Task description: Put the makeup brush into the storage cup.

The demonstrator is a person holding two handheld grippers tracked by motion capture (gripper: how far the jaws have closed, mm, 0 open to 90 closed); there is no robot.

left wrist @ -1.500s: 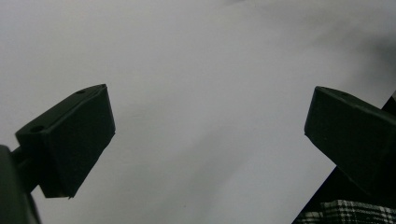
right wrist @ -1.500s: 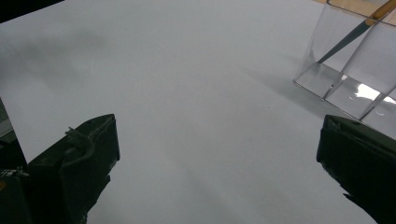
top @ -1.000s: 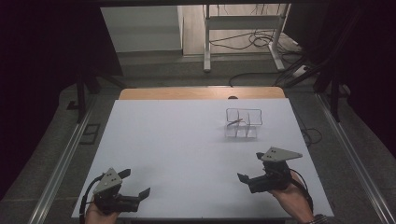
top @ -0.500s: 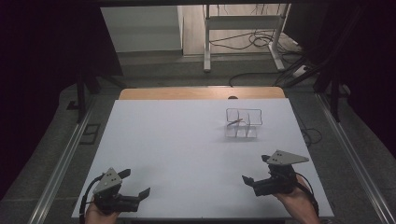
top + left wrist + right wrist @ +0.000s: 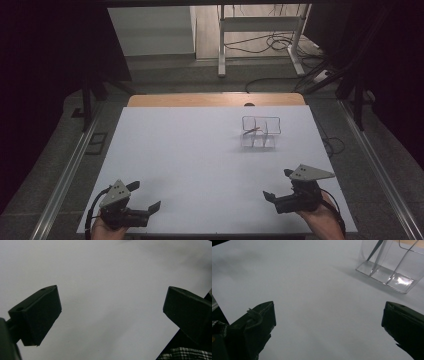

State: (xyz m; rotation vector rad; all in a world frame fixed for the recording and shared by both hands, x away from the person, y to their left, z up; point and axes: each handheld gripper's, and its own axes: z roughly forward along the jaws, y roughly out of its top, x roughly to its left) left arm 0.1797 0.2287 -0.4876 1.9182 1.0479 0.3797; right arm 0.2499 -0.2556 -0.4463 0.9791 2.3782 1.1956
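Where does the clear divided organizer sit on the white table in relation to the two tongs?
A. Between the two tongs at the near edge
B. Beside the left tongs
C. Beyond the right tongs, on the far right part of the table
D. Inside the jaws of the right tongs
C: the clear divided organizer stands beyond the right tongs, apart from their open jaws and far from the left tongs.

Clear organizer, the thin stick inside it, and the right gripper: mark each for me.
clear organizer (image 5: pixel 270 142), high view, on its front wall.
thin stick (image 5: pixel 251 131), high view, on the middle of its slanted length.
right gripper (image 5: pixel 278 186), high view, midway between its tips; jaws spread wide.
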